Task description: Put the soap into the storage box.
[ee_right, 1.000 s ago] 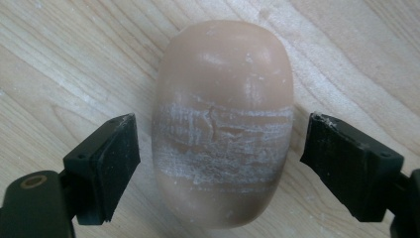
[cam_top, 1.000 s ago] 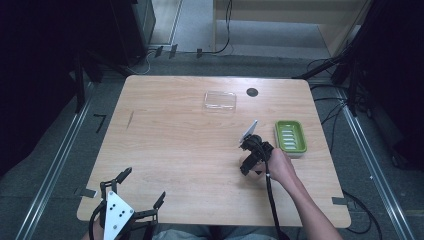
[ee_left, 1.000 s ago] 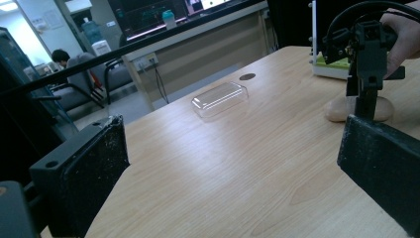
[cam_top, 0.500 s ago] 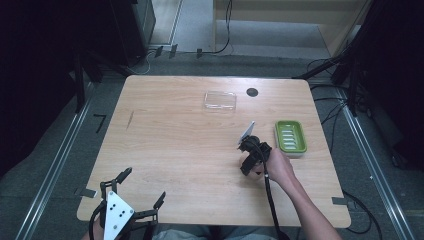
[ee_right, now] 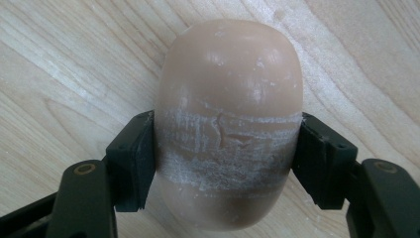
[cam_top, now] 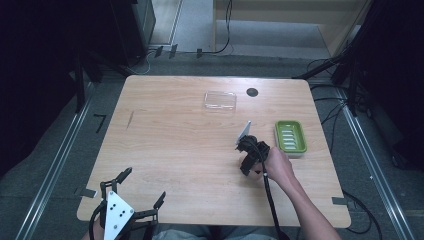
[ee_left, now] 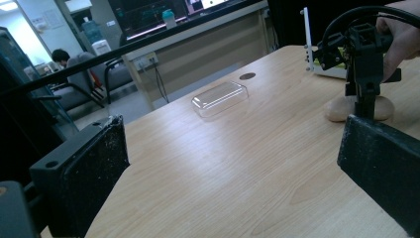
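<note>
A tan oval soap bar [ee_right: 229, 124] lies on the wooden table [cam_top: 175, 150]. My right gripper [ee_right: 228, 166] points straight down and is shut on the bar, one jaw pressed against each side. From above, the right gripper [cam_top: 246, 166] sits right of the table's centre, with a hand behind it. In the left gripper view the soap bar [ee_left: 337, 109] rests on the wood under that gripper. My left gripper [cam_top: 141, 189] hangs at the table's front left edge, open with nothing between its jaws.
A green ribbed soap dish [cam_top: 290, 136] stands just right of the right gripper. Toward the back lies a clear plastic lid [cam_top: 220, 100], with a dark round hole [cam_top: 252, 92] in the tabletop beside it. Cables and dark stands ring the table.
</note>
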